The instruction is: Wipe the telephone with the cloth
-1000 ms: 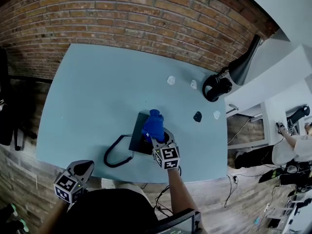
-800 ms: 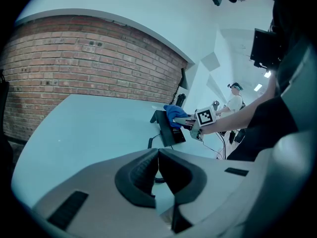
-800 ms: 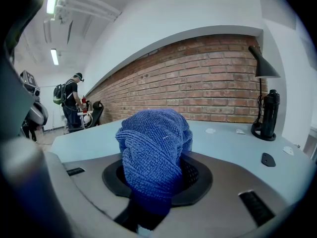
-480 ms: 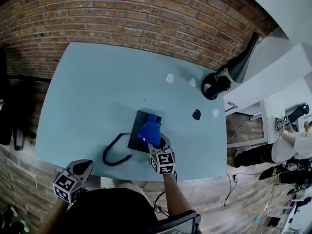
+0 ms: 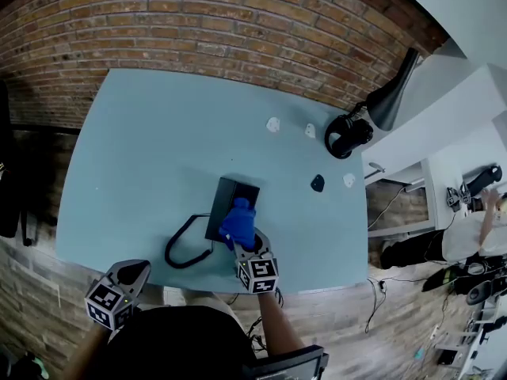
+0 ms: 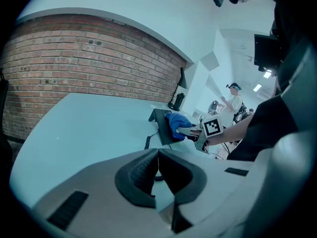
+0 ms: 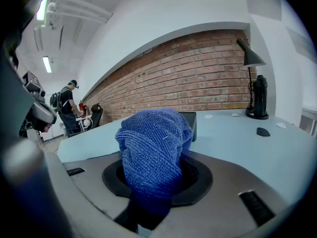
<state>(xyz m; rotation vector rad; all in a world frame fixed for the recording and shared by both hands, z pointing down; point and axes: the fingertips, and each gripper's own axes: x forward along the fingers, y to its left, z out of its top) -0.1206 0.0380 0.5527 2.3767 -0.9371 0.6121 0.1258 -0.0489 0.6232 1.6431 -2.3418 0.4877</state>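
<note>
Well to the left of the telephone, off the table's near edge, the left gripper (image 5: 131, 278) hangs idle, jaws pressed together on nothing. Just left of the telephone (image 5: 227, 199) its coiled cord (image 5: 182, 250) loops on the pale blue table (image 5: 150, 149). The telephone's long axis runs from near edge toward the brick wall (image 5: 238, 22). The right gripper (image 5: 242, 241), clamped on the bunched blue cloth (image 5: 238, 222), presses it on the telephone's near end, so the rest lies straight ahead, right hand plainly nearer. Right of the telephone sits a small black piece (image 5: 318, 184), then a lamp (image 5: 388, 101); room enough for a forward stroke, I'd judge.
</note>
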